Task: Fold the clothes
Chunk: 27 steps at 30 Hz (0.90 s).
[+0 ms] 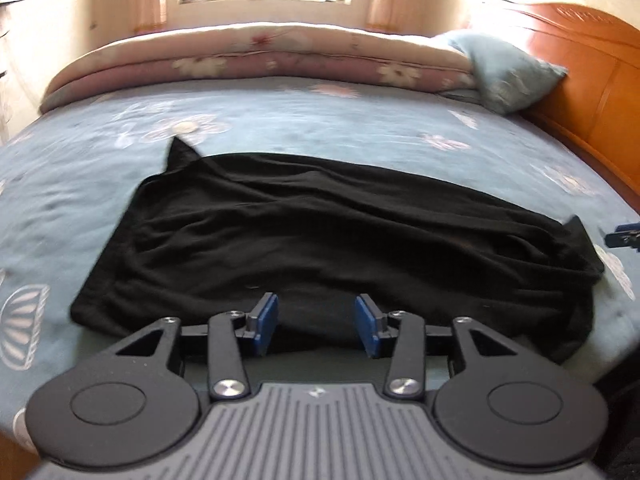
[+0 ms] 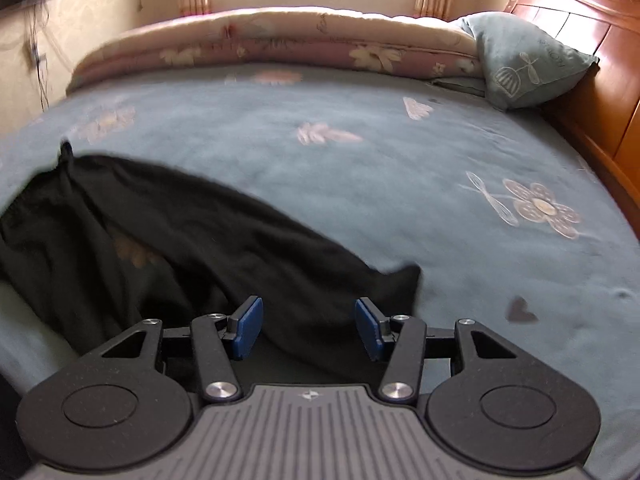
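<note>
Black garment (image 1: 320,240) is spread on the blue bedspread (image 1: 360,128), long axis running left to right across the near edge. Left gripper (image 1: 316,322) is poised over its near hem, right gripper (image 2: 308,326) over its right end — both are parted, nothing clamped.

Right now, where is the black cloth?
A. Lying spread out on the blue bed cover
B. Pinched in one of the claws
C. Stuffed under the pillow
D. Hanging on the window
A: the black cloth lies flat and rumpled on the blue bed cover, with both the left claw and the right claw open and empty above its near edge.
</note>
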### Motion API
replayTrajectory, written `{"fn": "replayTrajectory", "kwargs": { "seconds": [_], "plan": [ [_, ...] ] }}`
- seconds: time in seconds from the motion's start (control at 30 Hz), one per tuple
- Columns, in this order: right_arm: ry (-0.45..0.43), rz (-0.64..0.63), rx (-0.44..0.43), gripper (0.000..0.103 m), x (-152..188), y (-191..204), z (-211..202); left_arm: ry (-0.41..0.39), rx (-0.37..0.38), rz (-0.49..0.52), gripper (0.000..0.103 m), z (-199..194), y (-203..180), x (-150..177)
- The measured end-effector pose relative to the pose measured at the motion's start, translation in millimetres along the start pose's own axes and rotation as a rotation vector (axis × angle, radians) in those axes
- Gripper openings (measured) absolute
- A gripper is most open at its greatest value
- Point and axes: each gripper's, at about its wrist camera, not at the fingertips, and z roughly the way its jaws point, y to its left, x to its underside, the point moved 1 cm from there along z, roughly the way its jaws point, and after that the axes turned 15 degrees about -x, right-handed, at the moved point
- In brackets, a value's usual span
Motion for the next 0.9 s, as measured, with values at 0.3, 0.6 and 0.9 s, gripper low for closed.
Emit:
{"fn": "replayTrajectory", "kwargs": {
  "seconds": [0.3, 0.6, 0.9],
  "plan": [
    [0.093, -0.138, -0.022, 0.057, 31.7, 10.2, 33.0, 0.008, 0.043, 0.058, 0.044, 0.6, -38.3, -8.2],
    [0.176, -0.505, 0.081, 0.007, 30.9, 39.9, 76.2, 0.023, 0.027, 0.112, 0.046, 5.1, -50.7, -10.0],
    [0.074, -0.439, 0.030, 0.007, -16.2, 28.4, 51.3, 0.044, 0.036, 0.107, 0.047, 18.1, -48.2, -7.5]
  ]
}}
